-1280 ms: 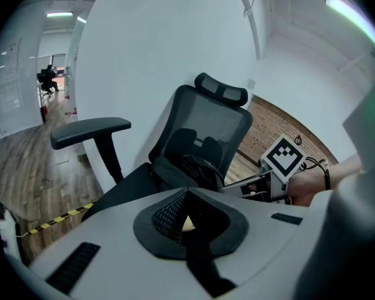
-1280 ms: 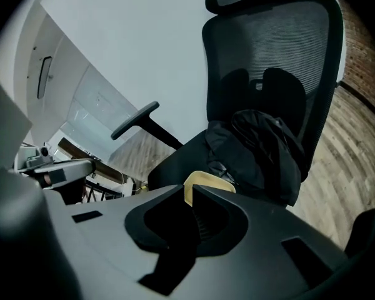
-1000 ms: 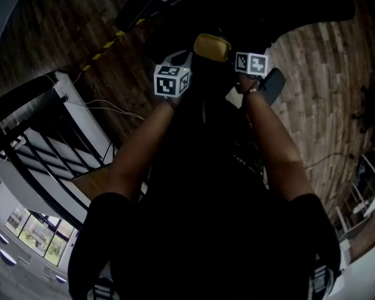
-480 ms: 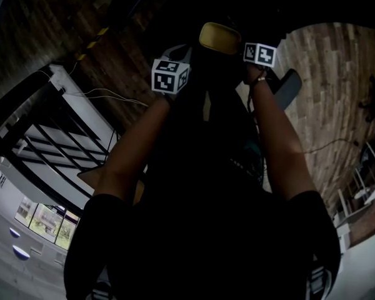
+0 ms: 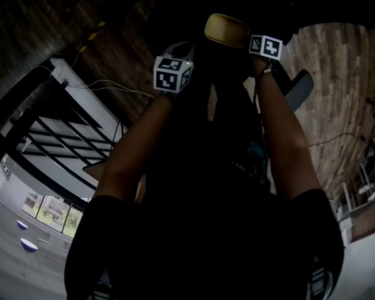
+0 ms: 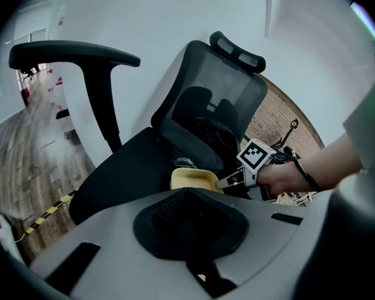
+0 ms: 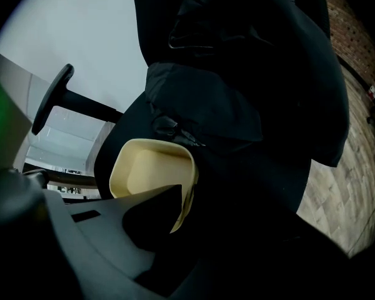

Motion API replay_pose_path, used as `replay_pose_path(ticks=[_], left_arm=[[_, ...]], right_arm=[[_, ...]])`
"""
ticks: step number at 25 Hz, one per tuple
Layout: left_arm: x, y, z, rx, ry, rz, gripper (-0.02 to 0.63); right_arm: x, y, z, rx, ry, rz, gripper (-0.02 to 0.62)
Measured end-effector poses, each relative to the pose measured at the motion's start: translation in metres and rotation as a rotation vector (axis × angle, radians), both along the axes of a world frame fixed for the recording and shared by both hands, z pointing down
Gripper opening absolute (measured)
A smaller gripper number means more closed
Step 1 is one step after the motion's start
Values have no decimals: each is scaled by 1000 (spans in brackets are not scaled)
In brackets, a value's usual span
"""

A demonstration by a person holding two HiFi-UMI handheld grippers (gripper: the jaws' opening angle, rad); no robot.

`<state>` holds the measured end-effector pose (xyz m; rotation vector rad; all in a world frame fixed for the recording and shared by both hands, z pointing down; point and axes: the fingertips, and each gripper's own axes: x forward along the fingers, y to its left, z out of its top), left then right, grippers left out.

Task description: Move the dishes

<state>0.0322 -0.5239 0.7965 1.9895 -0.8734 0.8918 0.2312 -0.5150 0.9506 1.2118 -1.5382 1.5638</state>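
The right gripper (image 6: 230, 180) was clamped on the rim of a pale yellow dish (image 6: 192, 179). It held the dish at frame centre, in front of a black mesh office chair (image 6: 219, 99). The left gripper (image 6: 187, 195) had its jaws together with nothing between them, near the dish but apart from it.

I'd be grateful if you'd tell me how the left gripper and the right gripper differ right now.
The right gripper is shut on the rim of the yellow dish. The left gripper shows nothing in its grip, and whether its jaws are open is unclear. In the head view the right gripper sits higher, beside the dish; the left gripper sits lower. Both face the black office chair.
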Motion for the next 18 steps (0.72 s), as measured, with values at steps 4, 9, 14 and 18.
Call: replay_pose_path(ticks=[4, 9, 14, 18], left_arm=[[-5, 7, 8, -5, -7, -4, -5], [-19, -5, 7, -22, 1, -11, -5], [-30, -12, -5, 3, 25, -26, -5], [-35, -14, -27, 30, 42, -41, -5]], right_arm=[[-12, 0, 3, -13, -20, -7, 54], [-28, -20, -1, 0, 4, -58, 23], [-40, -33, -27, 21, 14, -60, 21], [-54, -37, -52, 46, 12, -77, 20]])
